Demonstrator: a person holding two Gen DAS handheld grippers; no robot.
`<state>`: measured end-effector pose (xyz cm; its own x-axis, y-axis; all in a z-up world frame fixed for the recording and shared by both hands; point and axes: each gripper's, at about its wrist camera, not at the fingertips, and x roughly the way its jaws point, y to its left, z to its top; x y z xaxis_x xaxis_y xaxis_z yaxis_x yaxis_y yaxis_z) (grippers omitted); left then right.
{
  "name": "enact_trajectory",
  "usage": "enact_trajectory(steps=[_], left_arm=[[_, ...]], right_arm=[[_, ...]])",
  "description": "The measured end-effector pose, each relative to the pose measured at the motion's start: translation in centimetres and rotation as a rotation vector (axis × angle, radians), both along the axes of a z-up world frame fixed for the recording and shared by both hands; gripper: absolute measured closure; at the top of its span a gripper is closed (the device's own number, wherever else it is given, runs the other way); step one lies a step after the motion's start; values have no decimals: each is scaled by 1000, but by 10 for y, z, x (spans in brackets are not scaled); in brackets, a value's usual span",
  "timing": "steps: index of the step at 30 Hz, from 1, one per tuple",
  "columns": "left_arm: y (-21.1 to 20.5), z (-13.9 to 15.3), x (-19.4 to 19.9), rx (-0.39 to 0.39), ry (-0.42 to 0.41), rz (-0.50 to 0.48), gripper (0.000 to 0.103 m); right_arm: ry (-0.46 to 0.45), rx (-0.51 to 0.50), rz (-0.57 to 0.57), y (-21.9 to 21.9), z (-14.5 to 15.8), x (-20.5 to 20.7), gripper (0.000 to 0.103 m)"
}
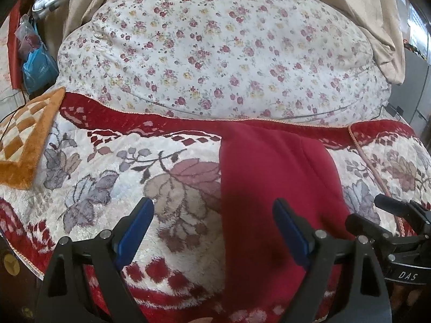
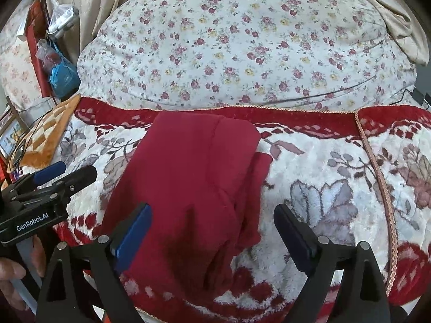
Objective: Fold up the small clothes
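Note:
A dark red garment lies folded lengthwise into a long strip on a fluffy red and white flowered blanket. My left gripper is open above the garment's left edge, with nothing between its blue pads. My right gripper hangs open over the garment's near right part, its pads clear of the cloth. Each gripper shows at the side of the other's view: the right gripper at the right edge, the left gripper at the left edge.
A quilt with small roses rises behind the blanket. An orange checked cushion lies at the left. Bags and a blue pouch hang at the far left. Beige curtains hang behind. A hand holds the left gripper's handle.

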<state>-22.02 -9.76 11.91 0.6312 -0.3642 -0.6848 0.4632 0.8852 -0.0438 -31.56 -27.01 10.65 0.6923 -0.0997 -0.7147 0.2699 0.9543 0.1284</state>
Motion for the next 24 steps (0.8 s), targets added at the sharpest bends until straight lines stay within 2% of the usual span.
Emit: enact_trajectory(steps=[24], left_arm=[[1, -11, 7, 13, 16, 19, 14]], right_arm=[[41, 10, 1, -5, -12, 15, 8]])
